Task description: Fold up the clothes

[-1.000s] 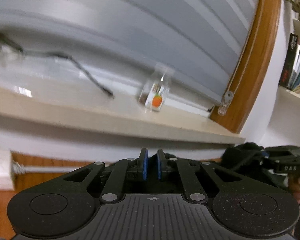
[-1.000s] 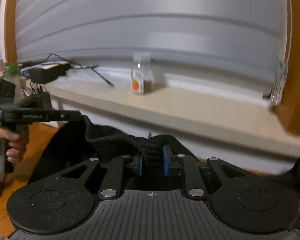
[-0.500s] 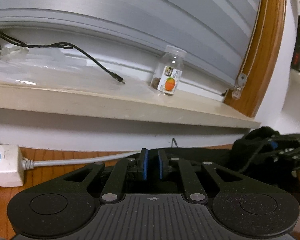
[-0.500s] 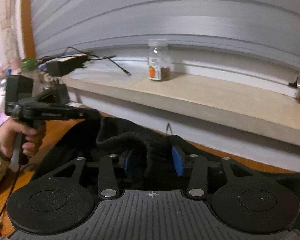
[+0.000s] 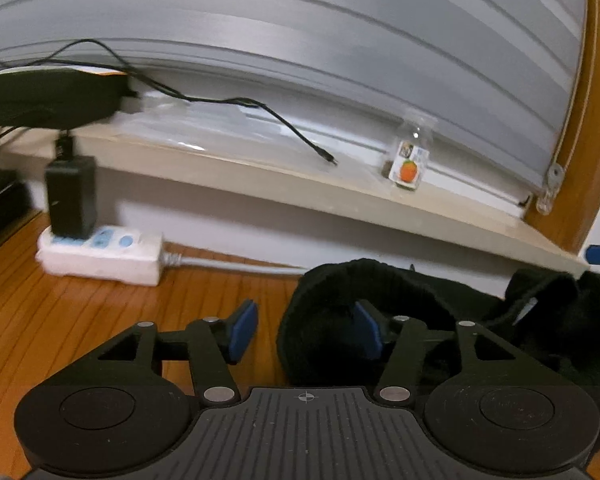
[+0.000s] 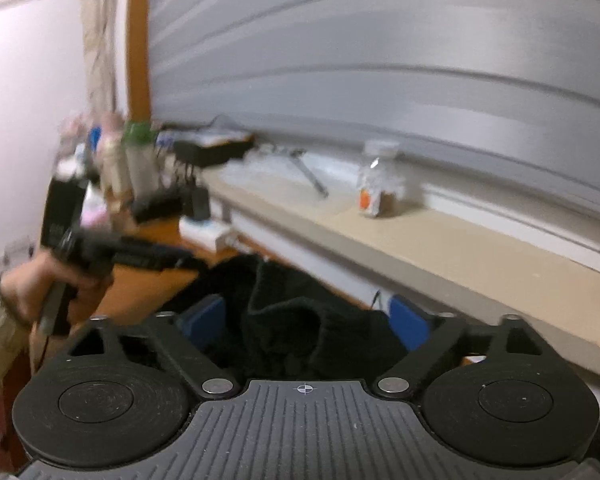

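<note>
The black knit garment [image 5: 340, 300] looks soft, light and floppy. Both the left gripper [image 5: 306, 330] and right gripper [image 6: 306, 316] stand spread wide, holding nothing. A thick rolled edge probably offers the surest pinch.

I see the black knitted garment [image 5: 340, 300] on the wooden table [image 5: 80, 320], the white power strip [image 5: 100, 256] left of it, the clear jar [image 5: 410, 160] on the sill [image 5: 260, 172] behind.

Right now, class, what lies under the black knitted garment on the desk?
The black knitted garment rests on the wooden desk, whose boards show beside it. The white power strip cable runs toward and behind it. Whatever lies directly beneath the bunched fabric is covered.
</note>
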`<state>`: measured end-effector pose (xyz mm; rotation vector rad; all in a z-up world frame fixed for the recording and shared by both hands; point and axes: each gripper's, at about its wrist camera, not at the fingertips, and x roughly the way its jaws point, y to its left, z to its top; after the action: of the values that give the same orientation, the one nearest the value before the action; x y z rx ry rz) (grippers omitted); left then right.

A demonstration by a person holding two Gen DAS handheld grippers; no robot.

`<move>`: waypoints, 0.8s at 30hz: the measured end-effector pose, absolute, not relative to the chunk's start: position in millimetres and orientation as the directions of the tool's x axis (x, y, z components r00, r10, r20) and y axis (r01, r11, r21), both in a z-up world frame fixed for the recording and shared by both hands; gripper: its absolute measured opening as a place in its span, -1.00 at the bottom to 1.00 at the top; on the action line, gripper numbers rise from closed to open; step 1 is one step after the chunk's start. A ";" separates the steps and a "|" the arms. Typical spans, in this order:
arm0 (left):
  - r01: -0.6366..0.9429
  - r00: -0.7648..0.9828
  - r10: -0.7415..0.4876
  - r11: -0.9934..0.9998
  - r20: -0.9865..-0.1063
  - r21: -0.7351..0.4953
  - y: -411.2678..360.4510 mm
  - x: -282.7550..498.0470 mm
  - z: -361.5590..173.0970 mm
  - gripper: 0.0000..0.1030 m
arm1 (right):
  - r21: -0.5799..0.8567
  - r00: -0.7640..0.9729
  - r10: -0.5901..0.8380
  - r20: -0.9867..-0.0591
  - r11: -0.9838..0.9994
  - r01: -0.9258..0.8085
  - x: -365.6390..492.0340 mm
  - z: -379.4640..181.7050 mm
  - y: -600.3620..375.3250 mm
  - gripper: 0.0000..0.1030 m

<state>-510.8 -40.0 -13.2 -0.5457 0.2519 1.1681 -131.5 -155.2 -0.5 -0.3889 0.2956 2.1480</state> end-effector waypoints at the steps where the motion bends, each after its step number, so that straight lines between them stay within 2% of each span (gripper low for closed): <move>1: -0.918 0.385 0.801 0.284 -0.458 -0.276 -44.6 -508.9 -11.8 0.13 | 0.095 -0.534 0.770 -0.349 -0.538 -0.838 -122.7 -1.0 -160.1 1.00; 3: -0.916 0.390 0.802 0.290 -0.452 -0.278 -53.7 -505.2 -9.0 0.13 | 0.165 -0.513 0.804 -0.300 -0.486 -0.858 -106.9 -5.9 -166.4 1.00; 6: -0.913 0.398 0.804 0.297 -0.442 -0.280 -67.3 -499.5 -4.7 0.18 | 0.315 -0.440 0.852 -0.283 -0.351 -0.882 -90.1 -20.4 -166.9 1.00; 9: -0.903 0.423 0.793 0.324 -0.438 -0.283 -72.2 -491.7 -0.8 0.20 | 0.401 -0.401 0.867 -0.295 -0.268 -0.876 -80.7 -35.6 -164.8 1.00; 13: -0.892 0.451 0.779 0.374 -0.435 -0.254 -68.5 -479.6 5.4 0.20 | 0.488 -0.364 0.854 -0.372 -0.154 -0.859 -74.1 -53.0 -154.6 1.00; 15: -0.888 0.459 0.775 0.381 -0.434 -0.258 -64.4 -476.5 5.6 0.20 | 0.522 -0.390 0.848 -0.358 -0.165 -0.837 -69.8 -62.1 -152.7 1.00; 20: -0.873 0.482 0.766 0.383 -0.425 -0.301 -64.0 -471.7 1.7 0.20 | 0.502 -0.338 0.864 -0.372 -0.119 -0.857 -72.9 -63.1 -155.8 1.00; 24: -0.864 0.497 0.764 0.395 -0.411 -0.311 -71.8 -467.4 1.2 0.20 | 0.405 -0.192 0.881 -0.432 -0.001 -0.914 -88.4 -55.0 -159.0 1.00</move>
<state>-467.4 -71.8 1.2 -0.5252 0.2148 1.0422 -88.4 -159.0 -55.0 -0.0607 0.7097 1.6157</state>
